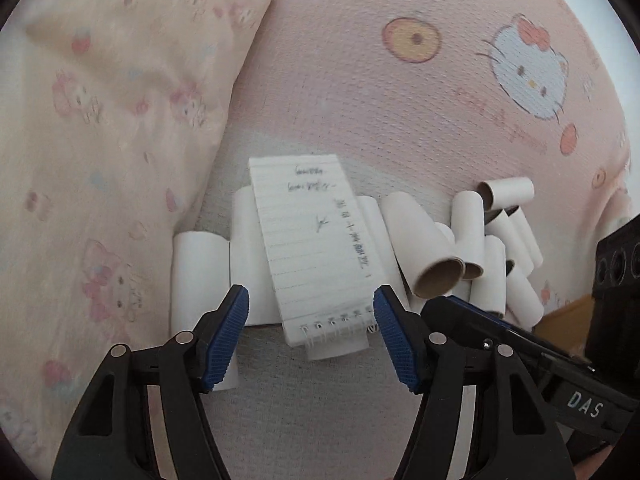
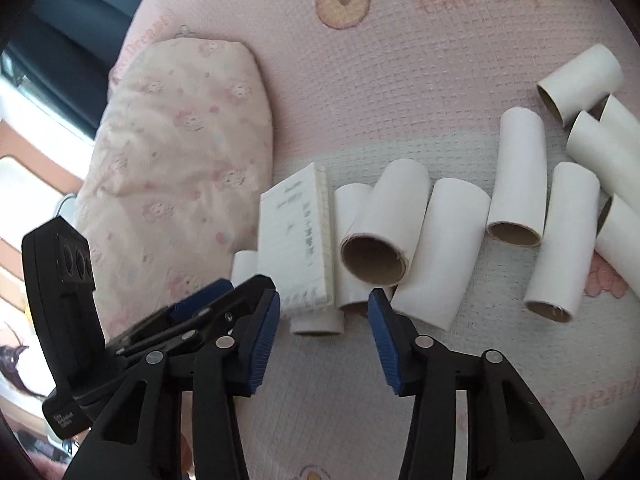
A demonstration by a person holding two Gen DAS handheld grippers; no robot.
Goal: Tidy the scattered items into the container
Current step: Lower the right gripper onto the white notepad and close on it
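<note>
Tubes [image 2: 376,236] of white cardboard lie scattered on a pink cartoon-print bed [image 2: 400,60], some side by side, others heaped further right. Across the leftmost few rests a small spiral notepad [image 1: 316,252] with handwriting on its lined page. A pale pillow [image 1: 100,140] sits just left of the pile.

We hold two tongs over the mess. Our left tongs [image 1: 312,336] stand wide apart, blue pads flanking the notepad's spiral edge without pressing on it. Our right tongs [image 2: 324,336] are partly apart and empty, hovering near a tube end beneath the notepad.

We see no container in either view, so we cannot tell where it is. We judge tidying barely begun: everything visible lies loose, nothing gripped.
</note>
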